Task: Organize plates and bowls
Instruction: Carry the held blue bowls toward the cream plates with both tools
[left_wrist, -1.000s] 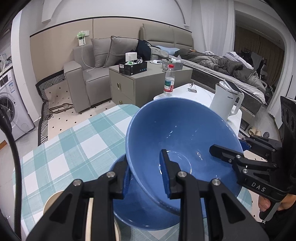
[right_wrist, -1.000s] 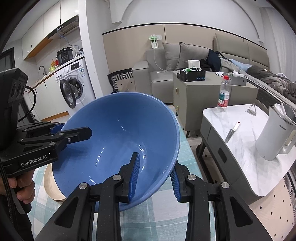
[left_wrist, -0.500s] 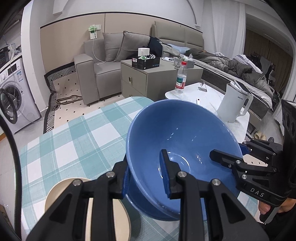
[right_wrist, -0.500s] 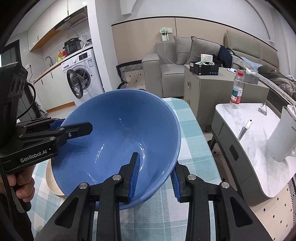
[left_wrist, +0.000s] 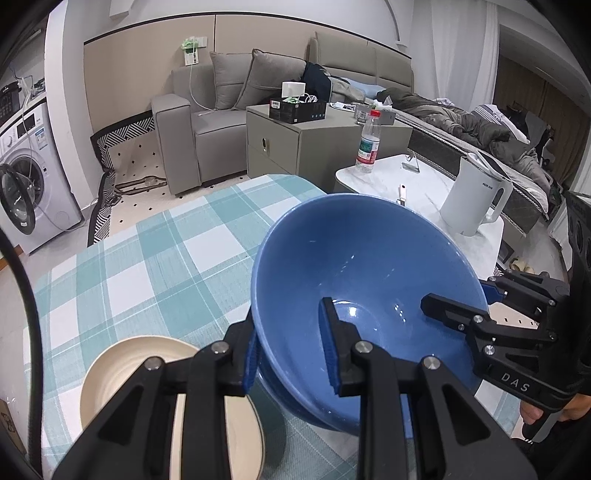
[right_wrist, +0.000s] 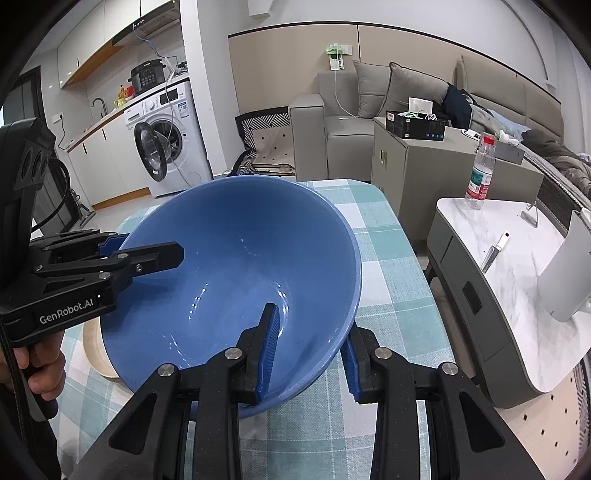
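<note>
L gripper (left_wrist: 290, 349) & R gripper (right_wrist: 308, 349) both clamped on bowl (left_wrist: 354, 280) rim, tilted over table (left_wrist: 147, 258), beside plate (left_wrist: 122, 369).

Readable stuff: "DAS" on the side of the right gripper (left_wrist: 458, 314), "GenRobot.AI" in white on the left gripper (right_wrist: 147, 258). Small dark logo on the white kettle (left_wrist: 476, 195), too tiny to read.
</note>
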